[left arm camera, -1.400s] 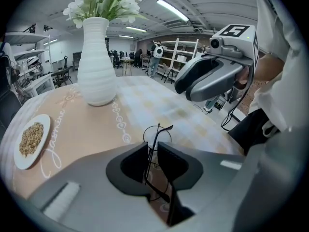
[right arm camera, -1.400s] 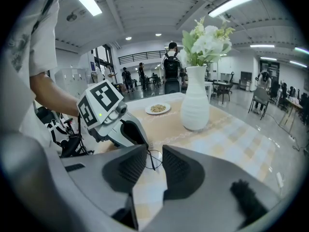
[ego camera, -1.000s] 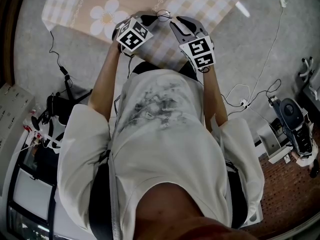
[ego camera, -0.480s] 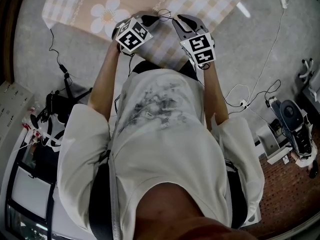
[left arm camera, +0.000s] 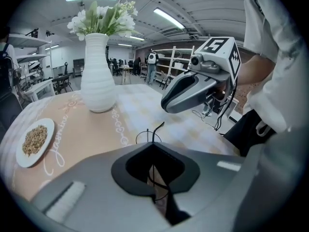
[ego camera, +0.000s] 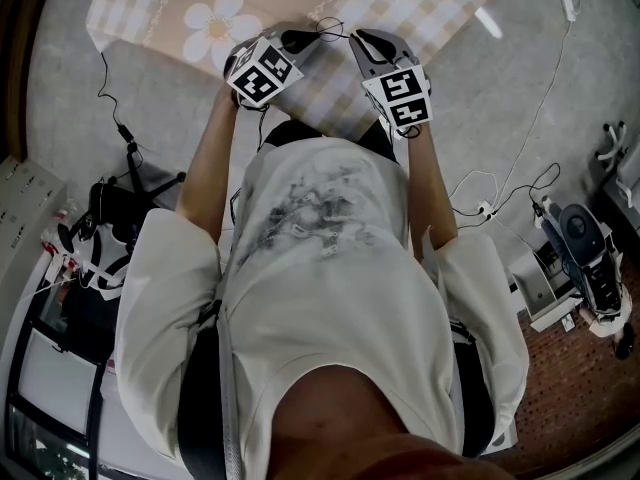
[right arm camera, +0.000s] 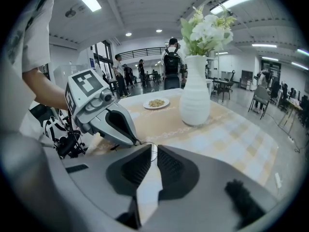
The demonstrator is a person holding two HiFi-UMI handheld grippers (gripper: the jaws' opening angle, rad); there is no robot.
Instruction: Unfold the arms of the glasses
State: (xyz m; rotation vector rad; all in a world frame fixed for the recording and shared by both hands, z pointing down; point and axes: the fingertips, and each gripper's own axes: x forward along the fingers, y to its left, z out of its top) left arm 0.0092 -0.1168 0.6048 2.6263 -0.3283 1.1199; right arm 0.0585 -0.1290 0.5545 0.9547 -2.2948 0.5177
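Note:
Thin wire-rimmed glasses [ego camera: 328,28] hang above the near edge of the table, between my two grippers. My left gripper [ego camera: 300,36] is shut on them: in the left gripper view the round rim and one thin arm [left arm camera: 157,128] stick out just past its closed tips [left arm camera: 152,144]. My right gripper [ego camera: 352,36] faces it from the right. Its jaws have just been closing and still show a narrow gap [right arm camera: 153,148]. The glasses' wire [right arm camera: 146,143] sits at that gap, and I see no pad pressing on it. Each gripper shows in the other's view, the right one [left arm camera: 166,105] and the left one [right arm camera: 136,141].
A white vase with flowers [left arm camera: 99,76] and a plate of grains [left arm camera: 33,140] stand farther back on the checked, flower-printed tablecloth [ego camera: 215,30]. Cables [ego camera: 120,133] and equipment [ego camera: 585,238] lie on the floor to either side of the person.
The right gripper's jaws stand closer together than a second ago. Both hands have stayed where they were, and the left gripper has kept its hold on the glasses.

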